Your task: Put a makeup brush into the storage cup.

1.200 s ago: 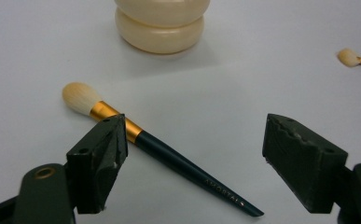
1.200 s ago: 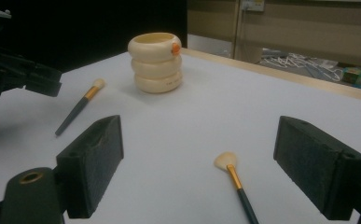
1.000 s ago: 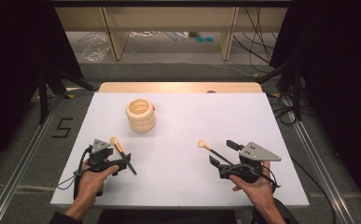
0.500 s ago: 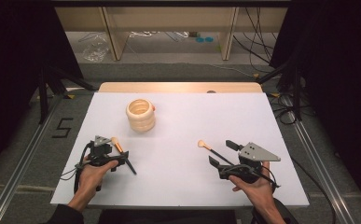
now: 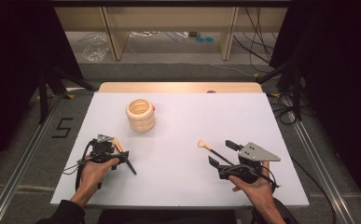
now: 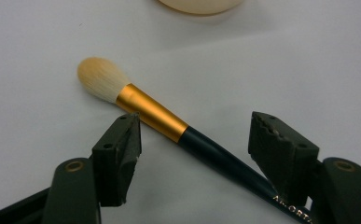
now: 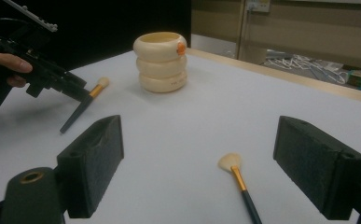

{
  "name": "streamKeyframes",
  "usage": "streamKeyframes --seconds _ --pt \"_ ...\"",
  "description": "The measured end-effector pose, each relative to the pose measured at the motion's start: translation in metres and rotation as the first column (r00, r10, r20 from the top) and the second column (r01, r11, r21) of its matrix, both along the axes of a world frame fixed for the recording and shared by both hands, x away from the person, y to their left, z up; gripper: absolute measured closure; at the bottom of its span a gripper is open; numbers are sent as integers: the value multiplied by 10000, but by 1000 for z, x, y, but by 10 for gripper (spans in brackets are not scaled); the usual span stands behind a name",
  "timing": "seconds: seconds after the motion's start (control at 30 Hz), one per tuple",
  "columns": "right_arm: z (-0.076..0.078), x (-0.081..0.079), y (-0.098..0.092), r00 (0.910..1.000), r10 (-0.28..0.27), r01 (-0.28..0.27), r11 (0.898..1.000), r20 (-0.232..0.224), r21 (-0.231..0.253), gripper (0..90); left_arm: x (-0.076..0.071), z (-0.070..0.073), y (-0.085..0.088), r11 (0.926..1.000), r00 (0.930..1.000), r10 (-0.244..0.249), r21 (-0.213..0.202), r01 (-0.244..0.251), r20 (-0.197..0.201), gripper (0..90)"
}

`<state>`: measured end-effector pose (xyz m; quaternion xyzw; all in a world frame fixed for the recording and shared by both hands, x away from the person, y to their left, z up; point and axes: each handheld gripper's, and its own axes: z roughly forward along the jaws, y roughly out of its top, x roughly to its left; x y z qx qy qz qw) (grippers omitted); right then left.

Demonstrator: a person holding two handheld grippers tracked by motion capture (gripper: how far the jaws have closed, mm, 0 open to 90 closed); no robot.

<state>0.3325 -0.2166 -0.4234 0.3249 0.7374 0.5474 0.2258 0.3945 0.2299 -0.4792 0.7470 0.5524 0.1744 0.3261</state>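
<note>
Left gripper (image 6: 194, 140) jaws have just been closing, not yet touching; the makeup brush (image 6: 169, 128) lies slantwise between them on the table (image 6: 285, 60). Risk: uneven contact on the slim handle could roll it free.
</note>
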Motion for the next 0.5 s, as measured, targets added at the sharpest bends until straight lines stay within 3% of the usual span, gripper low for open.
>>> streamKeyframes --seconds 0.1,0.17,0.2,0.5 --pt "0 0 0 10000 67 -67 10000 11 31 171 3 -2 0 10000 10000 -31 35 31 40 375" --pt "0 -1 1 9996 146 -144 9999 -227 87 171 3 -2 -1 9999 10000 -80 85 80 32 380" --pt "0 0 1 9997 160 -158 9998 -184 87 171 4 -3 -3 9999 9999 -98 -46 97 -54 386" --pt "-1 1 1 9999 118 -118 9999 20 64 171 10 -6 -2 9997 9998 -109 235 112 -150 415"
